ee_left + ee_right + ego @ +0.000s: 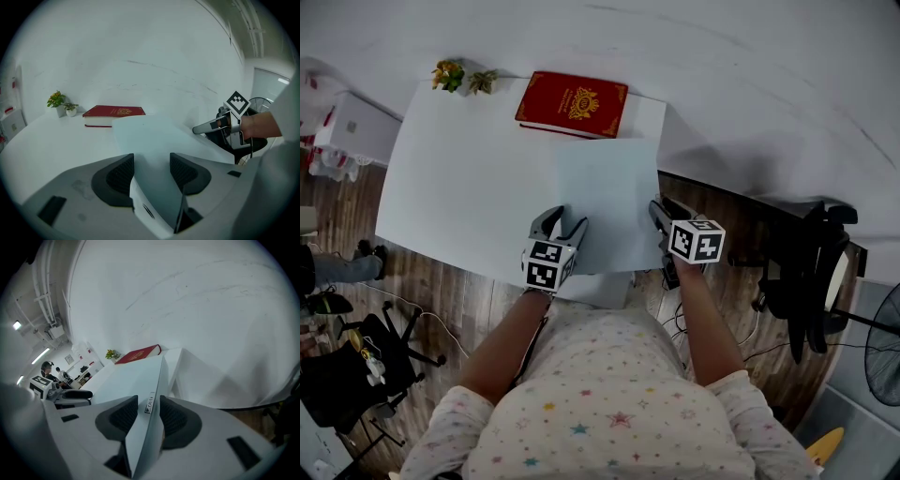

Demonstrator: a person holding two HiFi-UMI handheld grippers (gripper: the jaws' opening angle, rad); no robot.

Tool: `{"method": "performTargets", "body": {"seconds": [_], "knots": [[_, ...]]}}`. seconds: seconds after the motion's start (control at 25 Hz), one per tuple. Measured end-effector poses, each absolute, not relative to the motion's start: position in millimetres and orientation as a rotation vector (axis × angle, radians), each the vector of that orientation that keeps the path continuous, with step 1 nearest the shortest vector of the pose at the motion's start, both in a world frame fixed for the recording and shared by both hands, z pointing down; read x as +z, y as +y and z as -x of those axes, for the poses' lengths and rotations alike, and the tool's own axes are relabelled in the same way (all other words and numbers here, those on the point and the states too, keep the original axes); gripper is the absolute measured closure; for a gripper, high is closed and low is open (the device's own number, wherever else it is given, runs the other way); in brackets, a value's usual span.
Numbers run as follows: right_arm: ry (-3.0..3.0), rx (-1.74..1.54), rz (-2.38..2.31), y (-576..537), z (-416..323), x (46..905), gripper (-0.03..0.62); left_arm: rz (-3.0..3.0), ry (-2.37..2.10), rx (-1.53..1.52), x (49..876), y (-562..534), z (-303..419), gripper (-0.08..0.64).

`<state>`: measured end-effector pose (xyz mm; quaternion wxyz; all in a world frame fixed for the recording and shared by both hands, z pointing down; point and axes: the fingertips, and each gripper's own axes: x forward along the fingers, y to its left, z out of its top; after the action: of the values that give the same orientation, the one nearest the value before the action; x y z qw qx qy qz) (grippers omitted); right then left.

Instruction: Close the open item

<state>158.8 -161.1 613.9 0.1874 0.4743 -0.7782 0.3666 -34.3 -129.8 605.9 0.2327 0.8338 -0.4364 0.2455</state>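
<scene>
**At the worktop's near edge, a laptop is being held at both front corners**

On the white worktop (459, 178), near the edge closest to the person, a pale blue-white laptop (605, 187) is being gripped from both sides, its lid facing up toward the head camera. The lid's left front corner is being clamped by the left gripper (562, 217). In the left gripper view, the dark ribbed fingers (119, 176) are being held fairly wide, with the corner filling the space between them. A dark gap is being shown under that corner, so the lid is being held a little off its base. The right front edge is being pinched by the right gripper (661, 214). In the right gripper view, its fingers (176, 420) are being pressed close against both faces of the thin slab, beside a small printed label.

Well apart from the laptop, at the worktop's far edge, a red book (572, 103) with a gold crest is being shown lying flat and shut. Two small potted plants (464, 77) are being displayed just beside it at the far left corner. Wooden flooring (441, 300) is being glimpsed below the worktop.
</scene>
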Motion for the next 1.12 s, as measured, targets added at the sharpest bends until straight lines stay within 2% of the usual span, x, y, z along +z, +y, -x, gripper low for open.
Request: {"method": "performTargets", "body": {"seconds": [0.84,1.12], "knots": [[-2.108,0.952,-1.291,-161.8,-155.7,620.2,0.456,-2.316,-1.240,0.642,586.0,-137.4,47.4,0.319],[-2.118,0.880,-1.320,-163.3,-161.1,606.2,0.431,-2.353,-1.308,0.541,554.9,-144.5,59.4,0.319]]}}
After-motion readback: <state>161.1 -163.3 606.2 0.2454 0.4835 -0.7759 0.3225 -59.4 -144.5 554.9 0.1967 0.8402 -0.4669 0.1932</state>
